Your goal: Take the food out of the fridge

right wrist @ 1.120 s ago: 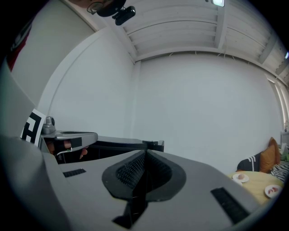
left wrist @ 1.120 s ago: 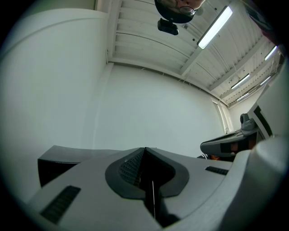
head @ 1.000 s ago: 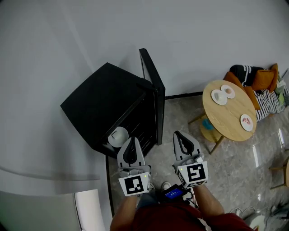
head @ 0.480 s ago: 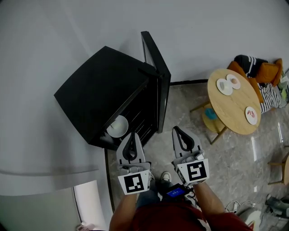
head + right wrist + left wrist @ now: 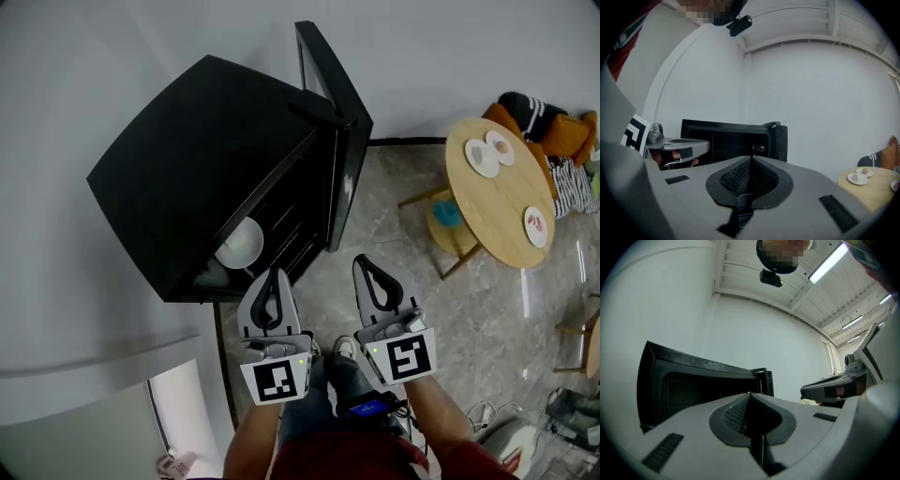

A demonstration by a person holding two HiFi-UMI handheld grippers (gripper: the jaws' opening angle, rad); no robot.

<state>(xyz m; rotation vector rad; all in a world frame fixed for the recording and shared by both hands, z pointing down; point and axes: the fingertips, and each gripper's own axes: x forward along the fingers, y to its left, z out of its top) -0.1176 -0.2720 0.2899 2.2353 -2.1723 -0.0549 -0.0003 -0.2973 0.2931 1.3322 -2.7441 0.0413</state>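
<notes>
A black mini fridge (image 5: 202, 141) stands against the wall with its door (image 5: 339, 112) swung open to the right. Inside, a white round dish (image 5: 238, 243) rests on a wire shelf; what lies on it I cannot make out. My left gripper (image 5: 273, 273) is shut and empty, just in front of the fridge opening and apart from it. My right gripper (image 5: 362, 262) is shut and empty beside it, below the door's edge. In the left gripper view the closed tips (image 5: 749, 393) point level at the dark fridge (image 5: 693, 383). In the right gripper view the closed tips (image 5: 752, 158) face the fridge (image 5: 733, 138).
A round wooden table (image 5: 500, 192) stands at the right with small plates (image 5: 483, 157) of food; a stool (image 5: 448, 214) sits under it. Striped and orange cushions (image 5: 553, 131) lie beyond. The floor is grey marble tile. The table (image 5: 872, 187) also shows in the right gripper view.
Both grippers have sunk lower, still shut and side by side. The fridge now fills more of the head view and the white dish inside shows more fully.
</notes>
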